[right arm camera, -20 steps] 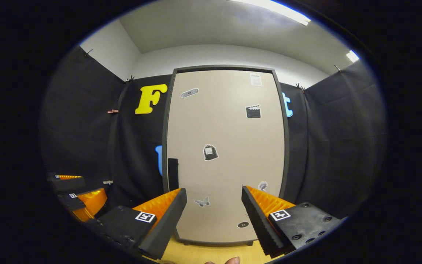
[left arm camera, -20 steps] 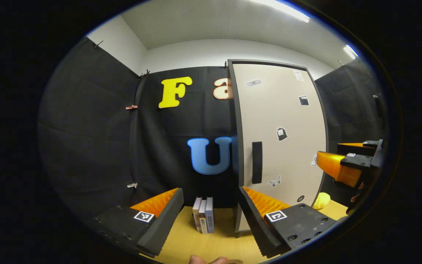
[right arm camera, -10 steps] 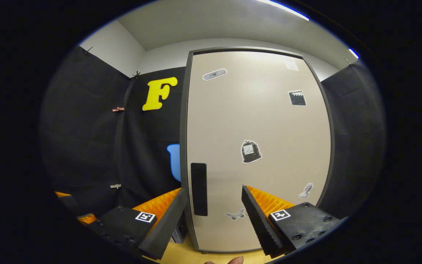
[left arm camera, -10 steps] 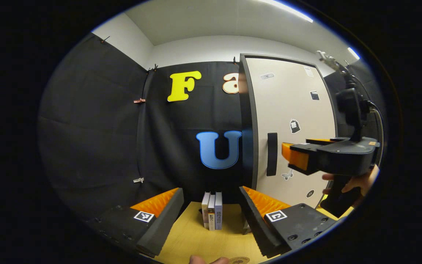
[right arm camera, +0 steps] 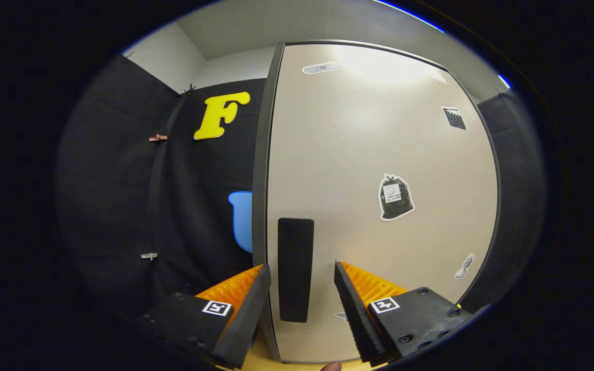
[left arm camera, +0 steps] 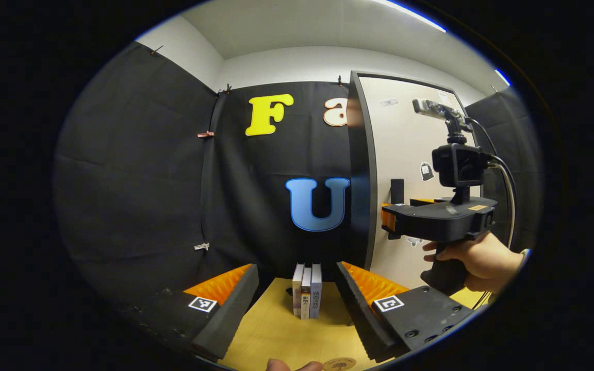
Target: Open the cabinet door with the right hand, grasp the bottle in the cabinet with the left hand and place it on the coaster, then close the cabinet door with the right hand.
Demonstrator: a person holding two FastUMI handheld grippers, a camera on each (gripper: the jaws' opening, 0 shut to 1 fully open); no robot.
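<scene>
In the left gripper view, the left gripper [left arm camera: 297,293] sits at the bottom of the frame with its two fingers spread wide apart and nothing between them. At the very bottom edge, just below centre, a fingertip [left arm camera: 278,365] pokes in beside a small round tan coaster [left arm camera: 339,364] lying flat on the pale wooden tabletop [left arm camera: 271,335]. Farther back on that tabletop, framed in the gap between the fingers, three thin upright books [left arm camera: 307,291] stand pressed side by side near the black cloth wall.

To the right of centre stands the tall beige cabinet door with a dark grey frame [left arm camera: 405,154] (small dark stickers dot its face); it is closed, so the bottle behind it cannot be seen. At middle right a person's hand [left arm camera: 475,260] grips the handle of the right gripper [left arm camera: 387,219], which carries a small black camera on a post and reaches leftward toward the door's black rectangular handle [left arm camera: 397,190].

In the right gripper view, the right gripper [right arm camera: 301,304] fills the lower centre, its fingers parted to either side of the same black vertical handle [right arm camera: 295,268]. The handle's lower part lies in the gap between them, and neither finger visibly presses on it. The beige door [right arm camera: 379,154] takes up the centre and right of the frame, with a bag-shaped sticker right of centre. A sliver of the tabletop [right arm camera: 256,355] shows at the bottom edge beneath the door.
</scene>
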